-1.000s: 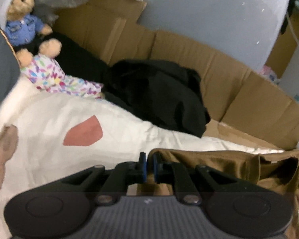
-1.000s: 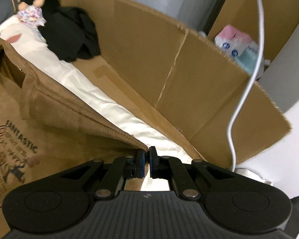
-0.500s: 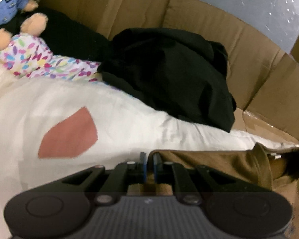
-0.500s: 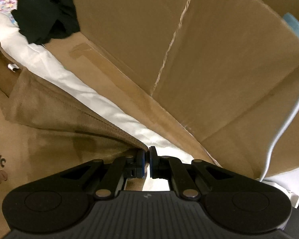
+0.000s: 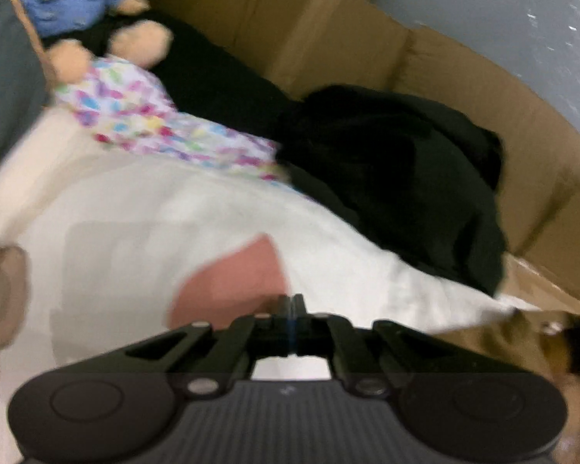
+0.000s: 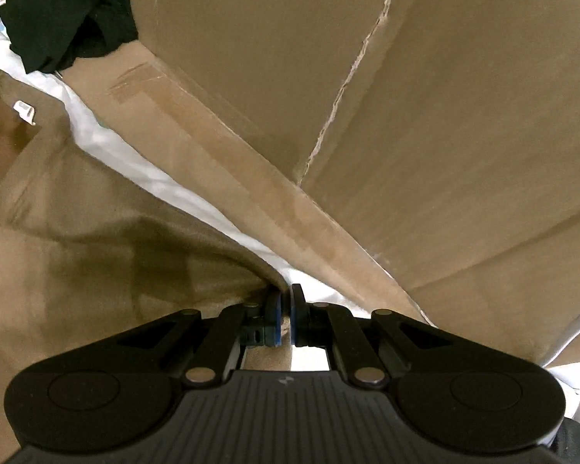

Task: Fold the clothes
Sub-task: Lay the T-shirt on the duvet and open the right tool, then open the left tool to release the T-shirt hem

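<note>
Nearest, the right hand-held gripper has a corner of the brown T-shirt between its pads, and its jaws are just opening. The cloth rises in a small tent up to the fingertips, so I judge it is not fully let go. If the hand lifts away while one pad drags on the fabric, the corner can be pulled out of line and the fold will be crooked.

The left hand-held gripper is closed, and I see no cloth between its fingers. It hangs over the white sheet, with the T-shirt low at the right edge of that blurred view. The risk here is that it closes on the sheet together with the shirt, or on the sheet alone.

The T-shirt lies spread on the sheet, its far edge close along the cardboard wall. A fold toward that side could bunch against the cardboard.

Further off, the black garment and the flowered cloth lie on the sheet, and a wide sweep of the shirt might catch them.
</note>
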`<state>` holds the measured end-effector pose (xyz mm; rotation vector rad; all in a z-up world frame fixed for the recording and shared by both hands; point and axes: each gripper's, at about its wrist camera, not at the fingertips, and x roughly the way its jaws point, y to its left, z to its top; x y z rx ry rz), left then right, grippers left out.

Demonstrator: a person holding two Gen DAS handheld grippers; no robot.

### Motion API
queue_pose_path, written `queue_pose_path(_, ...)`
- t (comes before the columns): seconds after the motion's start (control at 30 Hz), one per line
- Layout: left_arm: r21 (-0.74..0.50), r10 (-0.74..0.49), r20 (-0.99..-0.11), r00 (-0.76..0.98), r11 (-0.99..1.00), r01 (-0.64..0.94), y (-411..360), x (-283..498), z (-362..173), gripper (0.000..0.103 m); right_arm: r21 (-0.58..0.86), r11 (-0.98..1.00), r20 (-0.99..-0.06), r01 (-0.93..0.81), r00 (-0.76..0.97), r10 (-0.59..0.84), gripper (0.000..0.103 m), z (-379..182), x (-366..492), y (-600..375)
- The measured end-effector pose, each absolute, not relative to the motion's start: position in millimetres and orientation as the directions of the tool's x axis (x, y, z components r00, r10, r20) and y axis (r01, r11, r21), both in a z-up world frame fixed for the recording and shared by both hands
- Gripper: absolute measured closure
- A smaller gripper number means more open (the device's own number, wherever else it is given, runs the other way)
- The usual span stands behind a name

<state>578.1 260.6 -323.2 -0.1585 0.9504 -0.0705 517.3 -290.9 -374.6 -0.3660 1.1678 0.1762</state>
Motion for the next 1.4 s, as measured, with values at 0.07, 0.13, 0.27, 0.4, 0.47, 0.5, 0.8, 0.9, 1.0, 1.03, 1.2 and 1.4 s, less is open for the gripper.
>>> queue_pose_path(0.07, -0.150, -0.127, -0.819, 0.560, 0.989, 0.006, 249, 577, -327, 0.090, -0.173, 0.928, -0.918, -0.329, 0.395, -0.031, 0.091, -369, 514, -291)
queue_pose_path(0.13, -0.161, -0.142, -0.824, 0.548, 0.987, 0.014, 243, 576, -332, 0.081, -0.161, 0.928, -0.916, -0.335, 0.401, -0.015, 0.079, -365, 512, -291)
queue_pose_path(0.27, -0.191, -0.176, -0.828, 0.533, 0.981, 0.027, 232, 577, -342, 0.061, -0.131, 0.915, -0.907, -0.382, 0.419, 0.045, 0.058, -359, 505, -284)
queue_pose_path(0.4, -0.219, -0.210, -0.832, 0.514, 0.975, 0.045, 222, 578, -347, 0.051, -0.126, 0.917, -0.895, -0.380, 0.442, 0.060, 0.057, -349, 502, -287)
queue_pose_path(0.47, -0.194, -0.199, -0.851, 0.486, 0.979, 0.062, 215, 578, -354, 0.058, -0.105, 0.922, -0.884, -0.373, 0.459, 0.086, 0.057, -342, 503, -289)
queue_pose_path(0.5, -0.196, -0.201, -0.853, 0.482, 0.979, 0.061, 215, 577, -356, 0.063, -0.086, 0.919, -0.878, -0.384, 0.465, 0.113, 0.057, -338, 505, -288)
queue_pose_path(0.8, -0.225, -0.220, -0.849, 0.480, 0.973, 0.048, 219, 574, -359, 0.096, -0.073, 0.870, -0.886, -0.488, 0.431, 0.168, 0.056, -351, 527, -240)
queue_pose_path(0.9, -0.220, -0.216, -0.845, 0.489, 0.974, 0.050, 219, 573, -356, 0.096, -0.063, 0.856, -0.887, -0.513, 0.422, 0.189, 0.056, -359, 532, -222)
queue_pose_path(1.0, -0.210, -0.213, -0.847, 0.487, 0.976, 0.061, 220, 575, -351, 0.097, -0.040, 0.843, -0.881, -0.537, 0.417, 0.224, 0.056, -364, 535, -208)
queue_pose_path(1.03, -0.208, -0.213, -0.847, 0.487, 0.976, 0.065, 220, 576, -349, 0.097, -0.028, 0.839, -0.878, -0.543, 0.415, 0.239, 0.056, -365, 536, -204)
queue_pose_path(1.2, -0.196, -0.206, -0.848, 0.489, 0.978, 0.073, 221, 577, -345, 0.097, 0.011, 0.855, -0.872, -0.519, 0.414, 0.263, 0.057, -379, 552, -187)
queue_pose_path(1.4, -0.170, -0.189, -0.837, 0.514, 0.982, 0.085, 225, 571, -335, 0.097, 0.029, 0.852, -0.869, -0.523, 0.407, 0.280, 0.096, -392, 558, -177)
